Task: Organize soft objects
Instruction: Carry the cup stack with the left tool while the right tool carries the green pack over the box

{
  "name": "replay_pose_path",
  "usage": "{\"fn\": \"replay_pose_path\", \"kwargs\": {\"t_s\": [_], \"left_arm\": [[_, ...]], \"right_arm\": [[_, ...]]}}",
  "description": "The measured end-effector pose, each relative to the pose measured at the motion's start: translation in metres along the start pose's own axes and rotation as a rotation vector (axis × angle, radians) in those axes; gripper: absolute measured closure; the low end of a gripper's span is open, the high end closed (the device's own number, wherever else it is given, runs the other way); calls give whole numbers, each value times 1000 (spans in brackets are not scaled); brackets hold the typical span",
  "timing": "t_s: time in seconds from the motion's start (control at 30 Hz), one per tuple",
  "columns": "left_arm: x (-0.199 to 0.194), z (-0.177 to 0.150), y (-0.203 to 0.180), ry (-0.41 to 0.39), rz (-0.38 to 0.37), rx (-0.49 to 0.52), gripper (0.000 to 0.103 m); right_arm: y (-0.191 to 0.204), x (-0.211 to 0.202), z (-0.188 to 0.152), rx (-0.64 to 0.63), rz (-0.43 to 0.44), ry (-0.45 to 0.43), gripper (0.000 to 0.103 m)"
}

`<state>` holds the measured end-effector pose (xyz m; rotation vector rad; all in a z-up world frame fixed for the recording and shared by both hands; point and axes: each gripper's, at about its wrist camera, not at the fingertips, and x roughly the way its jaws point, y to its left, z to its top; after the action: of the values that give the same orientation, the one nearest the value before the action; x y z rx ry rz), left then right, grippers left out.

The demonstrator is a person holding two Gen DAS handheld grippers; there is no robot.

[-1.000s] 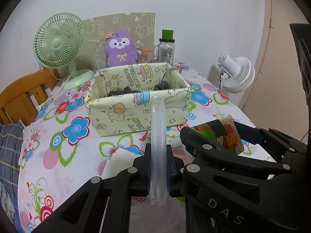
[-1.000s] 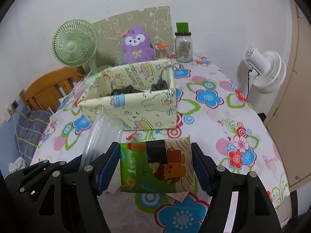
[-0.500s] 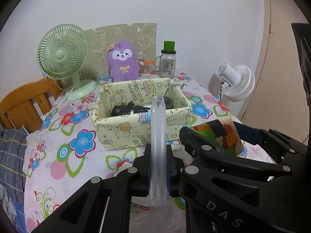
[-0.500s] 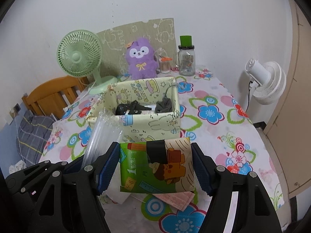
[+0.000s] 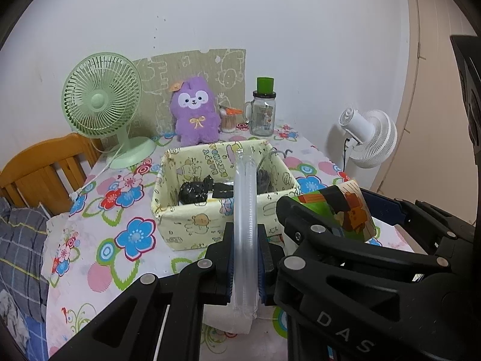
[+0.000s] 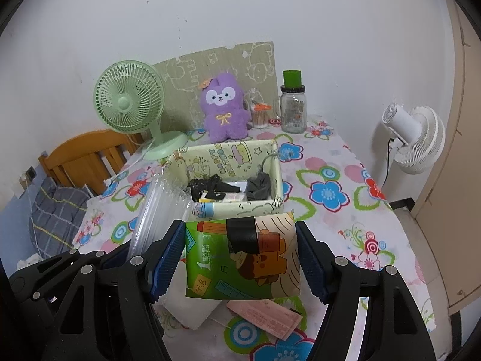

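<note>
My left gripper (image 5: 245, 266) is shut on a clear plastic pack (image 5: 246, 210) held edge-on; it also shows in the right wrist view (image 6: 153, 210). My right gripper (image 6: 240, 261) is shut on a green cartoon-printed soft packet (image 6: 243, 263), which also shows in the left wrist view (image 5: 339, 207). Both are lifted above the flowered table, in front of the pale yellow fabric box (image 5: 192, 225) (image 6: 237, 207). The box holds dark soft items (image 6: 210, 188). A purple plush (image 6: 224, 108) sits behind the box.
A green desk fan (image 6: 129, 105) stands at back left, a glass jar with green lid (image 6: 293, 108) at back right. A white tissue pack (image 6: 192, 310) and pink paper (image 6: 264, 320) lie below my grippers. A wooden chair (image 6: 81, 156) and white fan (image 6: 415, 138) flank the table.
Both grippers have risen and drawn back from the box with their loads, so I now look down into the box and see more of the table.
</note>
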<state>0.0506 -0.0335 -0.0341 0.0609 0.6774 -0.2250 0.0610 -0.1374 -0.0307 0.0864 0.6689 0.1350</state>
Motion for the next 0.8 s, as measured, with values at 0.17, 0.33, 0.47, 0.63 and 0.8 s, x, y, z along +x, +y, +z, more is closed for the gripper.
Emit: {"fn": "replay_pose_path", "kwargs": {"t_s": [0.17, 0.33, 0.47, 0.63, 0.8], "left_arm": [[-2, 8, 1, -15, 5, 0, 93], [-1, 14, 1, -25, 10, 4, 93], [1, 19, 2, -29, 11, 7, 93], [3, 25, 4, -35, 16, 9, 93], [7, 32, 6, -39, 20, 11, 93]], "right_arm": [[0, -1, 9, -3, 7, -15, 28], [0, -1, 16, -3, 11, -28, 28], [0, 1, 21, 0, 12, -32, 28], [-1, 4, 28, 0, 14, -39, 28], [-1, 7, 34, 2, 18, -45, 28]]}}
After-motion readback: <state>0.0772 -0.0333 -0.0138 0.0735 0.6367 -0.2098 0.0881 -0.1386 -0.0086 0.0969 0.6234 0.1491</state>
